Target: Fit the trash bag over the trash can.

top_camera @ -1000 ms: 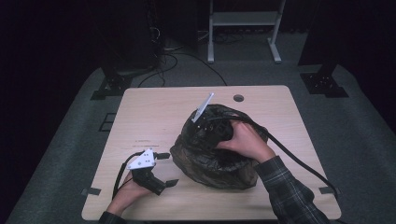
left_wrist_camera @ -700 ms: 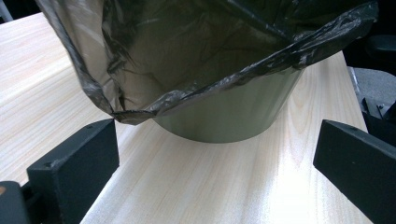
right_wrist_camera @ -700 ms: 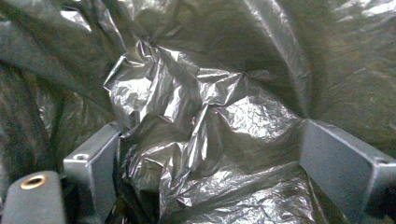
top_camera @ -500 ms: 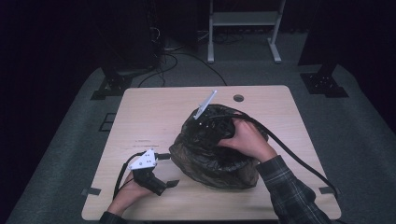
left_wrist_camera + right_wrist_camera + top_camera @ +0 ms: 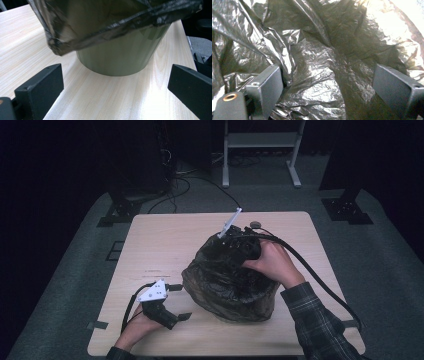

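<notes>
A black plastic bag (image 5: pixel 227 287) is draped over an olive-green bin (image 5: pixel 117 57) that stands on the wooden table (image 5: pixel 165 245), right of centre. My right gripper (image 5: pixel 241 247) sits at the top of the bag with its jaws down in the plastic. In the right gripper view the gripper (image 5: pixel 332 92) is open, with crumpled bag film (image 5: pixel 317 62) between and beyond the jaws and no pad pressing on it. My left gripper (image 5: pixel 181 301) lies on the table at the bin's left foot. It is open and empty, and its view has the gripper (image 5: pixel 115 92) facing the bin's base under the bag's hem (image 5: pixel 100 20).
A small dark round object (image 5: pixel 255 224) lies near the table's far edge. The right gripper's cable (image 5: pixel 312 272) trails over the table's right side. A strip of tape (image 5: pixel 97 325) marks the near left corner. A white stand (image 5: pixel 260 142) is on the floor behind.
My right hand and gripper have shifted a little up and toward the far right at the top of the bag, and the plastic there has moved with them. The left gripper has stayed put.
</notes>
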{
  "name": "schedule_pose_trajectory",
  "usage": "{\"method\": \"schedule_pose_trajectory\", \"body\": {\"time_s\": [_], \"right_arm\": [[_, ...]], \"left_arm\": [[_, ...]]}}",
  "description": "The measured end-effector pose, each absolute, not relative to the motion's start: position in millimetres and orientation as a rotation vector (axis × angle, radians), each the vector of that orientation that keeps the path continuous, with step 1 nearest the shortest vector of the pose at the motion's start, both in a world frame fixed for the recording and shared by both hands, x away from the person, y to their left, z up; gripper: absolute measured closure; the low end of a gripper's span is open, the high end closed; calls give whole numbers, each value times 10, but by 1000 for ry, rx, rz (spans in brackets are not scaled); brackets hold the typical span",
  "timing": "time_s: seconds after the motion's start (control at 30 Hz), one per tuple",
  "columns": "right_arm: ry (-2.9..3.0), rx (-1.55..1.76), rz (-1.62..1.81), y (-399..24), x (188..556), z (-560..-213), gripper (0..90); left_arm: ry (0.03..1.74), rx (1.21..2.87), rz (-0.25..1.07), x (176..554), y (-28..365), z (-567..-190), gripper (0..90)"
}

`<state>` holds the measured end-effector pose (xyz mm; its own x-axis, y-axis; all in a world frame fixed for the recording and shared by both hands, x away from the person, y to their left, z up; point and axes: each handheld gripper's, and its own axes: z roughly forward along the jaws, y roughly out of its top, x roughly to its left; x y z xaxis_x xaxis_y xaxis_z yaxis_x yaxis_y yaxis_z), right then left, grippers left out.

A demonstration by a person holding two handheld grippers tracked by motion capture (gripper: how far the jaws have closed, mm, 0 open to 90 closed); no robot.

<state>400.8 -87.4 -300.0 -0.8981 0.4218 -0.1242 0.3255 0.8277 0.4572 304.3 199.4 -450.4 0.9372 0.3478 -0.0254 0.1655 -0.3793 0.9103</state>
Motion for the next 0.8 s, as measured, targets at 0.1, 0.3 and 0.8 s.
{"method": "schedule_pose_trajectory", "body": {"time_s": [0.1,0.3,0.8], "right_arm": [[2776,561,686,-881,3967,-2969,100],[2748,512,841,-990,3803,-2790,99],[2501,658,1203,-2149,3452,-2715,99]], "left_arm": [[373,1968,207,3046,2003,-4503,0],[387,1976,217,3050,2037,-4504,0],[447,2039,265,2975,2200,-4564,0]]}}
